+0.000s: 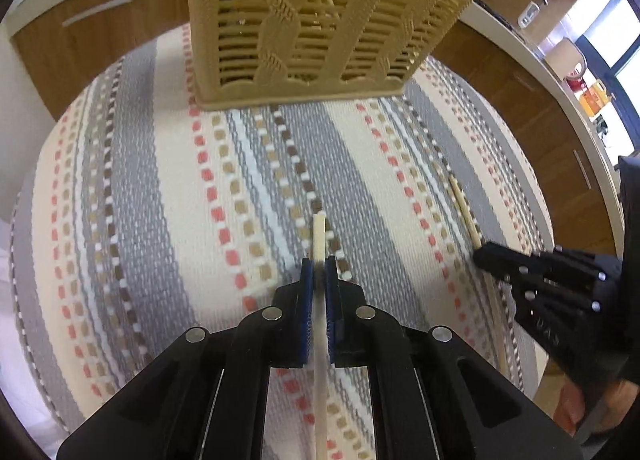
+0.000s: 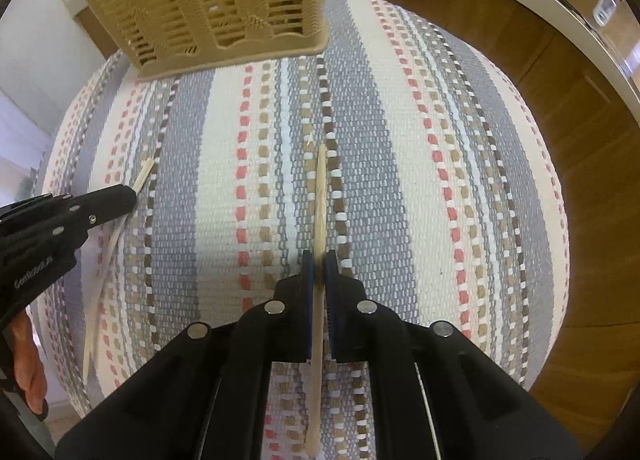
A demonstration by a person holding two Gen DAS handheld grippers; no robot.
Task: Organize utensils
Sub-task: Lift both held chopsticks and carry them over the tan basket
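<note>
Each black claw is clamped on a slim wooden chopstick between blue ribbed pads: the left claw [image 1: 319, 272] grips a pale chopstick [image 1: 319, 236], the right claw [image 2: 319, 268] a tan chopstick [image 2: 320, 196]. Beneath lies a coarse woven striped cloth [image 1: 168, 188]. Beyond, near the table's far edge, stands a beige slatted plastic basket [image 1: 312, 20].

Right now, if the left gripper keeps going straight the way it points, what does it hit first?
Probably the striped cloth. The left gripper, shut on a pale chopstick, points steeply down at it; the basket sits farther ahead, though depth is unclear.
</note>
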